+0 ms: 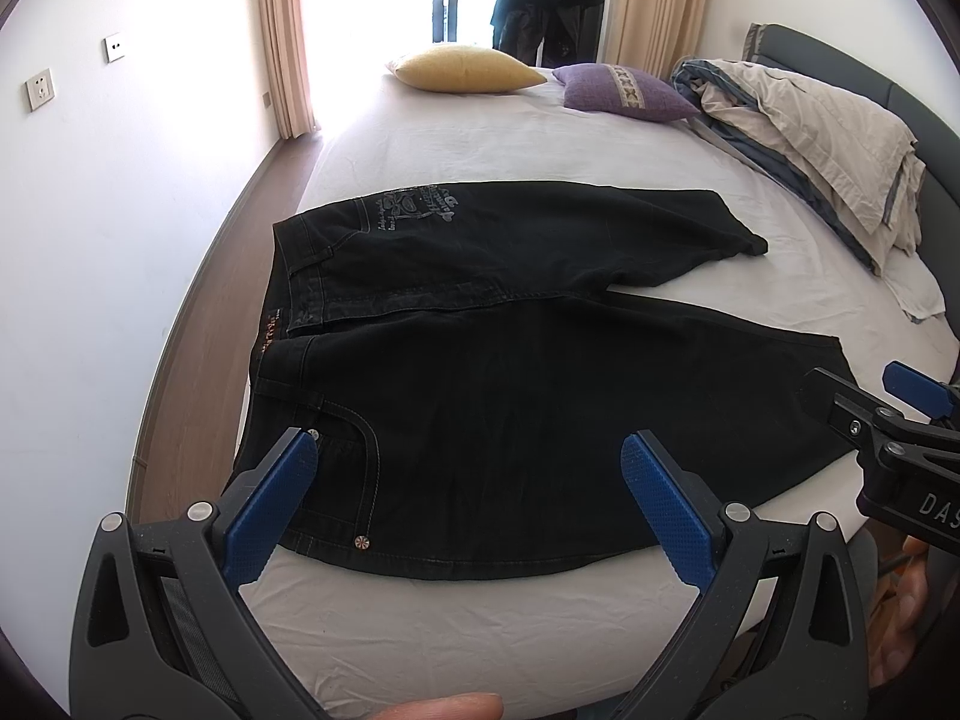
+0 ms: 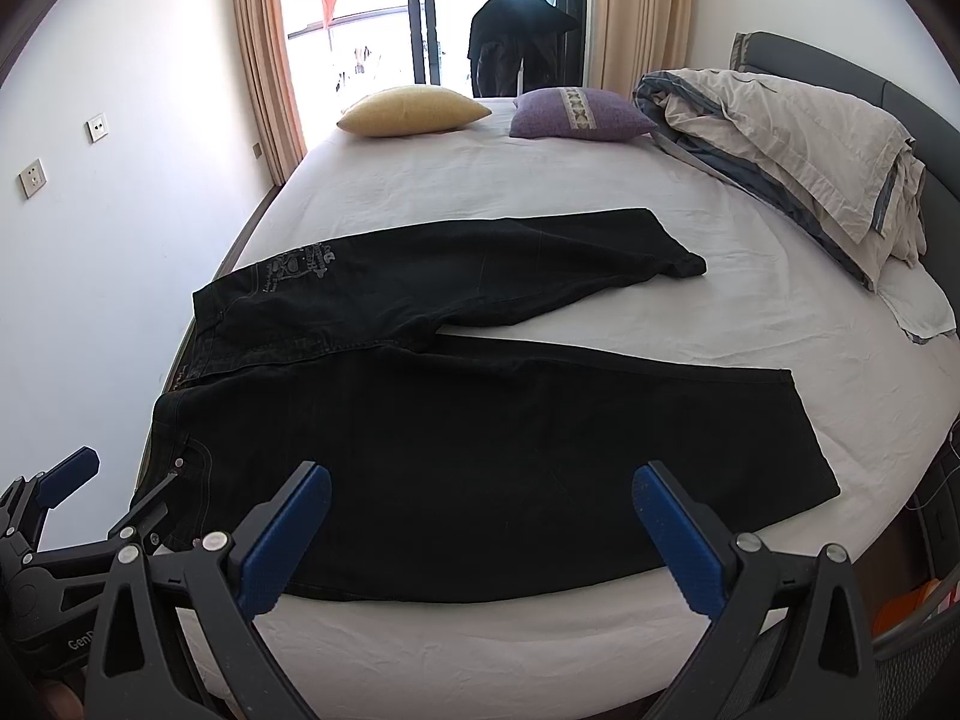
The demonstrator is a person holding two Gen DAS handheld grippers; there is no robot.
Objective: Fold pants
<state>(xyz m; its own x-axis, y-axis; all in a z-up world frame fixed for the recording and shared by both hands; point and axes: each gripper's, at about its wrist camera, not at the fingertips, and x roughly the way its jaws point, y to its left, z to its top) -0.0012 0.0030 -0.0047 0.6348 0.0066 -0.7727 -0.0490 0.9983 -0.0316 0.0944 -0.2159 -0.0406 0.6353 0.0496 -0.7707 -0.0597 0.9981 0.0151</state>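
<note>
Basically nothing is folded yet: the pants lie flat on the bed, waistband at the left near the wall side, both legs running right and splayed apart in a V. The far leg angles off toward the pillows; the near leg runs along the bed's front edge.

What's left, as I judge it: lay one leg over the other, then fold lengthwise. All of it.

Left gripper hangs over the near hip by the front pocket, jaws spread wide, holding nothing, not touching cloth as far as I can tell. Right gripper sits over the middle of the near leg, also wide and empty. Both point forward across the bed, level with each other.
</note>
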